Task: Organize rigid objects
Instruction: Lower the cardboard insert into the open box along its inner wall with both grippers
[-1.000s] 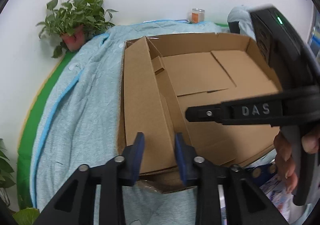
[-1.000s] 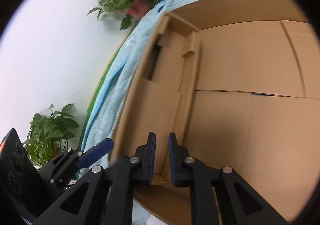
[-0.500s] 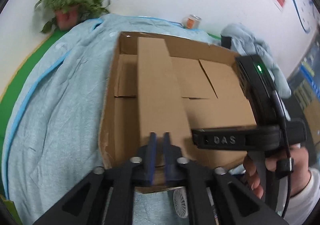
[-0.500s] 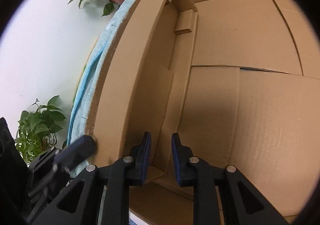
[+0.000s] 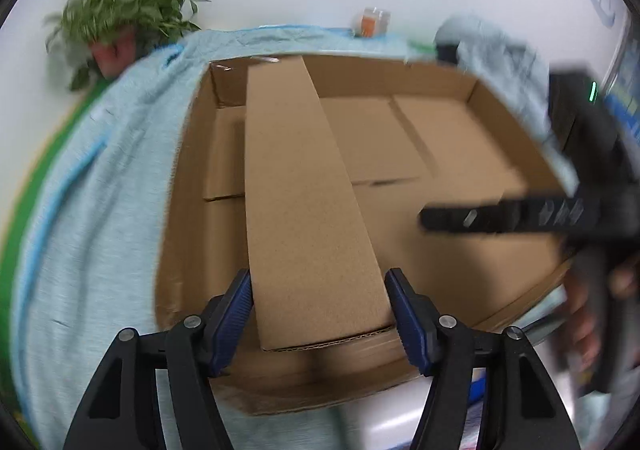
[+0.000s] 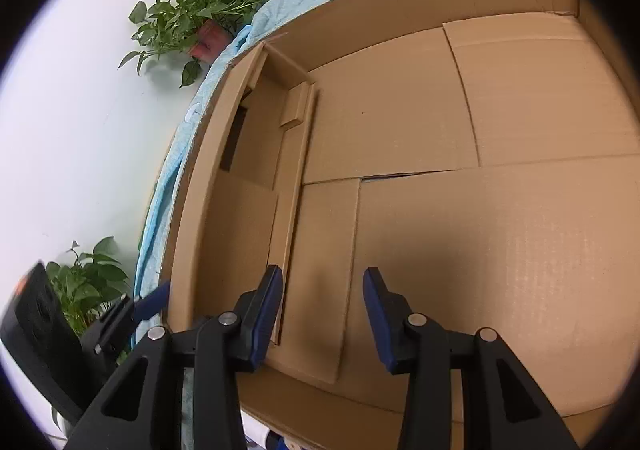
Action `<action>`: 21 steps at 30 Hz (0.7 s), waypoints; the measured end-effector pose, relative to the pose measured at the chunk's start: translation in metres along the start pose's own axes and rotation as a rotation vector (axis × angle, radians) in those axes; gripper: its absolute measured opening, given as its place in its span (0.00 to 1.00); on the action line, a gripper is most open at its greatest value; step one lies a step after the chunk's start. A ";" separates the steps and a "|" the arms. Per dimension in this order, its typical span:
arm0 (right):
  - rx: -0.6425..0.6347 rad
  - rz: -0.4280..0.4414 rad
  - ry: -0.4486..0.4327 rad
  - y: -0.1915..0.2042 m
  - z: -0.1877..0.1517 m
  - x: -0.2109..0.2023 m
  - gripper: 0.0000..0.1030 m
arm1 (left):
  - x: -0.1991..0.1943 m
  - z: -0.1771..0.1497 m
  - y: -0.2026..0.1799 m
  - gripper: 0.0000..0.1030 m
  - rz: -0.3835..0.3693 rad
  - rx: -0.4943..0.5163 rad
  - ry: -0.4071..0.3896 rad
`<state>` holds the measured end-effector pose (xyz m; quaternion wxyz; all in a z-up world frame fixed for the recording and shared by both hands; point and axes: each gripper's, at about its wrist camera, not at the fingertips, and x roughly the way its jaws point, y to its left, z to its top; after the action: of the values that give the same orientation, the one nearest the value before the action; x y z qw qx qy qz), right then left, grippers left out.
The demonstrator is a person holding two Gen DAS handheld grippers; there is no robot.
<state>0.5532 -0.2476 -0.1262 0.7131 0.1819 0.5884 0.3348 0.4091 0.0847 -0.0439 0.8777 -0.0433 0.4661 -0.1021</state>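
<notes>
We see a wide, shallow box on a pale blue blanket, with a long cardboard flap leaning inward along the box's left side, its near end at the box's front wall. Our left gripper hangs over that front wall with its blue pads spread wide, 1 on either side of the flap's near end and touching nothing that we can make out. Our right gripper points down into the box near its front-left corner, fingers also parted and empty. In the right wrist view the flap stands almost on edge beside the left wall. We judge the flap light and stiff along its length, but free to swing at its fold, and its corrugated edge would crush under a hard pinch. The best hold, we think, is across its thin near edge, close to the front wall, with a gentle squeeze. A plant stands beyond the box's far-left corner.
</notes>
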 end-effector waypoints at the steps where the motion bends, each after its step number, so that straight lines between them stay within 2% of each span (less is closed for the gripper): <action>1: -0.007 0.000 0.000 0.002 -0.001 -0.001 0.40 | -0.003 0.001 0.006 0.61 -0.076 -0.058 0.001; 2: -0.019 0.005 0.001 0.005 -0.003 -0.002 0.40 | -0.003 0.002 0.015 0.61 -0.186 -0.147 0.013; 4: -0.033 0.017 -0.002 0.008 -0.001 -0.004 0.40 | -0.003 -0.002 0.030 0.61 -0.342 -0.286 0.015; 5: -0.042 0.024 -0.006 0.010 -0.001 -0.006 0.40 | 0.000 -0.004 0.035 0.61 -0.382 -0.335 0.015; 6: -0.045 0.027 -0.009 0.009 0.000 -0.008 0.40 | 0.002 -0.005 0.036 0.61 -0.385 -0.343 0.023; 7: -0.047 0.026 -0.012 0.010 0.001 -0.009 0.40 | 0.005 -0.007 0.036 0.60 -0.346 -0.338 0.038; 8: -0.050 0.020 -0.015 0.010 0.001 -0.010 0.40 | 0.006 -0.009 0.035 0.59 -0.262 -0.324 0.046; 9: -0.053 0.013 -0.015 0.009 0.002 -0.010 0.40 | 0.004 -0.009 0.035 0.61 -0.223 -0.309 0.040; 11: -0.049 0.000 -0.002 0.008 0.002 -0.006 0.40 | -0.007 -0.011 0.034 0.76 -0.086 -0.278 -0.005; 12: -0.048 0.001 0.004 0.008 0.002 -0.004 0.40 | -0.011 -0.010 0.037 0.80 -0.043 -0.272 -0.035; 14: -0.059 0.002 0.025 0.012 0.001 0.004 0.40 | -0.015 -0.008 0.041 0.80 0.001 -0.245 -0.059; 15: -0.071 -0.002 0.033 0.017 0.001 0.008 0.40 | -0.017 -0.008 0.042 0.77 0.016 -0.218 -0.059; 18: -0.080 -0.021 0.057 0.023 0.001 0.020 0.40 | -0.008 -0.008 0.040 0.57 0.029 -0.163 -0.022; 20: -0.092 -0.022 0.087 0.032 0.001 0.033 0.40 | -0.006 -0.014 0.039 0.55 0.037 -0.150 -0.014; 21: -0.105 -0.020 0.102 0.036 0.000 0.038 0.33 | -0.006 -0.015 0.040 0.53 0.049 -0.146 -0.022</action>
<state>0.5471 -0.1956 -0.1293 0.6940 0.1209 0.6076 0.3668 0.3989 0.1250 -0.0537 0.8796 -0.0969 0.4634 -0.0457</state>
